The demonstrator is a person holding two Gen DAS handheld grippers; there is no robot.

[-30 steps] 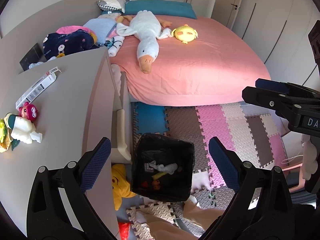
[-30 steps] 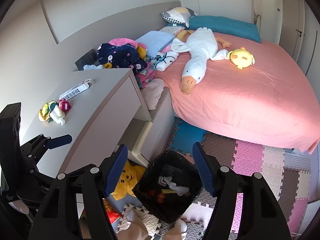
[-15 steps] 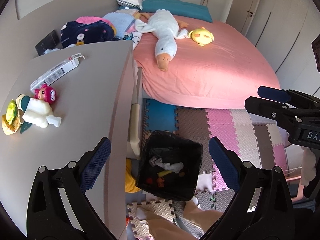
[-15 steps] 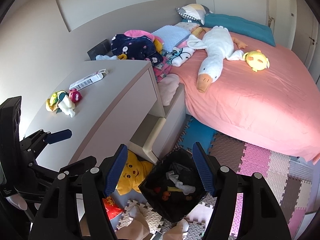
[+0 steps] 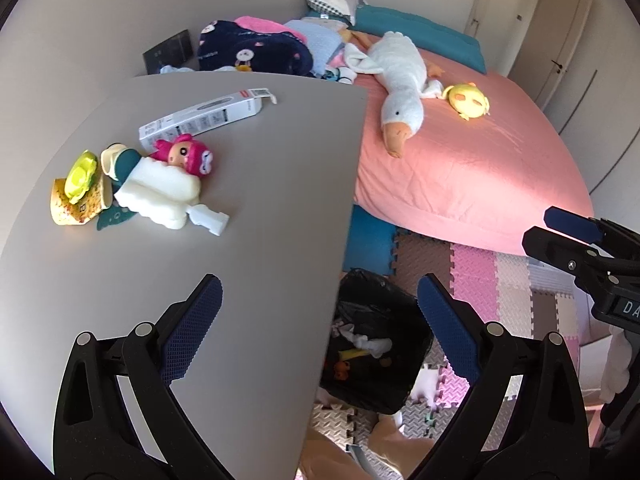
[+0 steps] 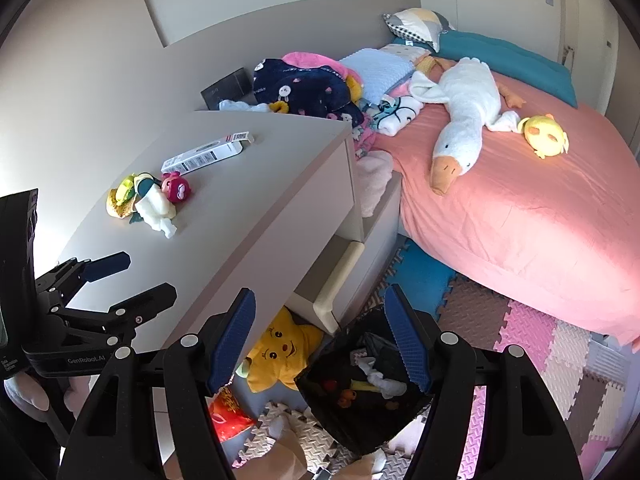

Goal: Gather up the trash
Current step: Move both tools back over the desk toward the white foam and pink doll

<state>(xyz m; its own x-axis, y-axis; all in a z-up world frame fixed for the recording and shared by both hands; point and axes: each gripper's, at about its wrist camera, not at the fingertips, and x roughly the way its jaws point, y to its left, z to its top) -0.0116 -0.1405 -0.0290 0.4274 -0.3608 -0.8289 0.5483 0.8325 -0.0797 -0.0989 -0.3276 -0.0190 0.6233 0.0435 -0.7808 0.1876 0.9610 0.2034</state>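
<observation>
1. left gripper (image 5: 318, 330) is hanging over the edge of the grey desk top (image 5: 248, 200); its fingers are standing wide apart with nothing between the pads.
2. ahead of the left finger and well apart from it, a cluster of small items is lying on the desk: a yellow-green piece (image 5: 80, 172), a white plastic toy (image 5: 168, 196) and a pink-haired doll head (image 5: 188, 156) touching it.
3. just beyond the doll head, a long white carton (image 5: 208, 116) is lying flat, its end flap hanging open.
4. between the left gripper's fingers and below the desk edge, the black-lined trash bin (image 5: 376, 344) is sitting on the foam puzzle mat (image 5: 480, 268); crumpled white paper (image 5: 372, 344) and small scraps are lying inside it.
5. right gripper (image 6: 320, 338) is holding its fingers apart, empty; the same bin (image 6: 360, 392) is showing between and just below the tips in the right wrist view.
6. beside the right gripper's left finger, a yellow star plush (image 6: 284, 354) is lying under the desk, with a red packet (image 6: 228, 412) nearer the camera.
7. far ahead of both pairs of fingers, a white goose plush (image 6: 460, 120) and a yellow chick plush (image 6: 546, 134) are lying on the pink bed (image 6: 540, 208).
</observation>
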